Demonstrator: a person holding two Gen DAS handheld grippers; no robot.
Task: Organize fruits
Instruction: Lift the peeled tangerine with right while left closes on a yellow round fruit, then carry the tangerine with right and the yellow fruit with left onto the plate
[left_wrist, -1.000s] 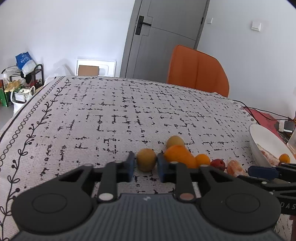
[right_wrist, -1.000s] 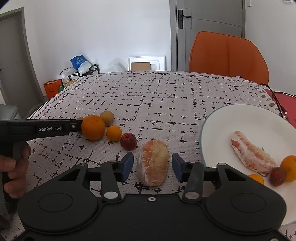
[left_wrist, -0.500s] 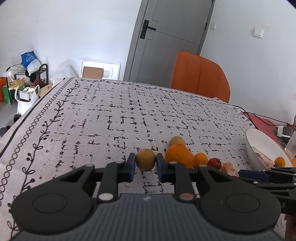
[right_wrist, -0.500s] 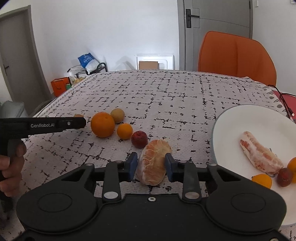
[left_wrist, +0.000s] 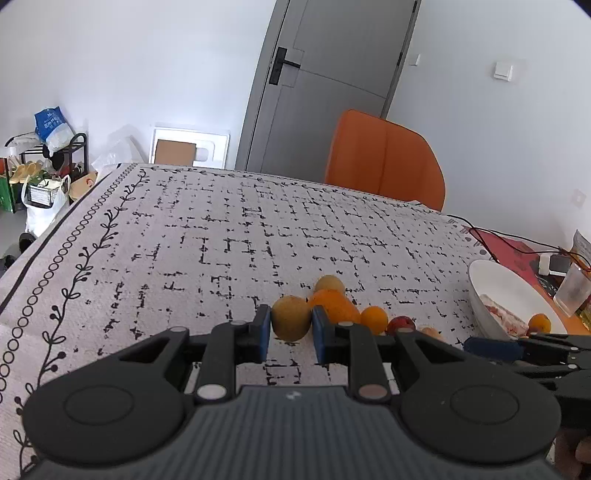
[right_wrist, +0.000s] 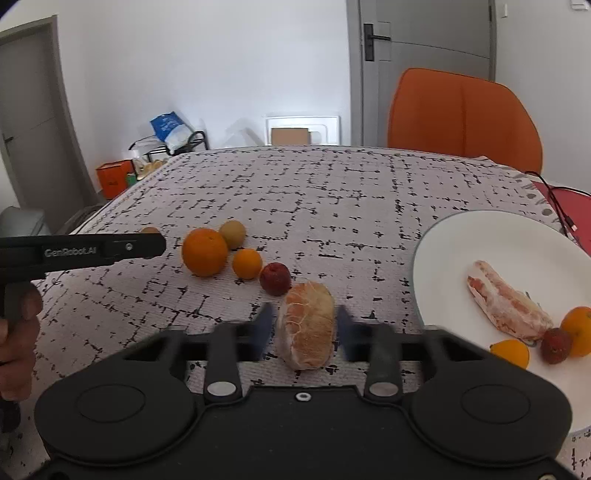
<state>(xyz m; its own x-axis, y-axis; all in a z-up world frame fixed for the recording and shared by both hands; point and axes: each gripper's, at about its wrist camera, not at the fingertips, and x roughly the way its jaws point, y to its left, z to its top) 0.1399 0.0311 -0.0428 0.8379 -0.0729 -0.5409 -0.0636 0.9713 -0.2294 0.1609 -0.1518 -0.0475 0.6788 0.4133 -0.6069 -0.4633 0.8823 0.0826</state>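
Tongs (right_wrist: 301, 328) blur around pomelo segment (right_wrist: 306, 325); contact unclear.

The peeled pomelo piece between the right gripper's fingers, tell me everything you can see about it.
The peeled pomelo piece is a chunky, oblong wedge, pale orange-pink with white pith veins webbing its membrane. It looks soft and skinless. It sits between the blue pads of the right gripper, which press its sides; whether it rests on the tablecloth or is lifted is unclear. A small red fruit lies just behind it, and the white plate is to its right.
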